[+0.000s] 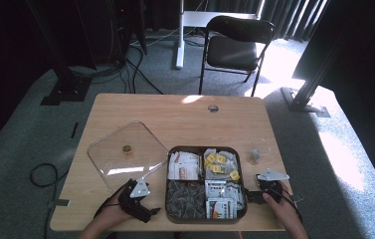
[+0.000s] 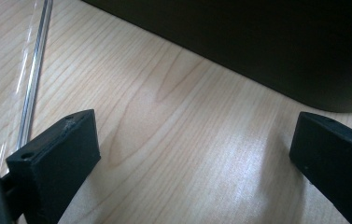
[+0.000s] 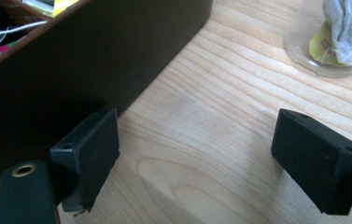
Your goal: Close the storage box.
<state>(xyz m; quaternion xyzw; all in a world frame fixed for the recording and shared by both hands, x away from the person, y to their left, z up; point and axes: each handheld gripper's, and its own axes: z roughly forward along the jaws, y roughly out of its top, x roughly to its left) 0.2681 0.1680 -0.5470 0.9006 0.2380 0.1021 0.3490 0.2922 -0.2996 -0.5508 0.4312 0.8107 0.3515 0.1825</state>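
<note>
Your wooden surface (image 1: 175, 117) stands on grey carpet, a black folding chair (image 1: 237, 47) behind its far edge; on it, near you, sits the dark four-compartment tray (image 1: 206, 148): white packets far left, yellow-tagged sachets far right, dark-wrapped ones near left, white-and-green packets near right; just left of the tray lies its clear lid (image 1: 128, 154), flat on the wood; to the tray's right stands a small clear cup (image 1: 255, 155) with a tea bag inside; your left claw (image 1: 151, 209) rests between lid and tray, jaws wide apart over bare wood, gripping nothing; your right claw (image 1: 251, 195) sits at the tray's right wall, jaws spread wide, one jaw just beside the wall, nothing held.
</note>
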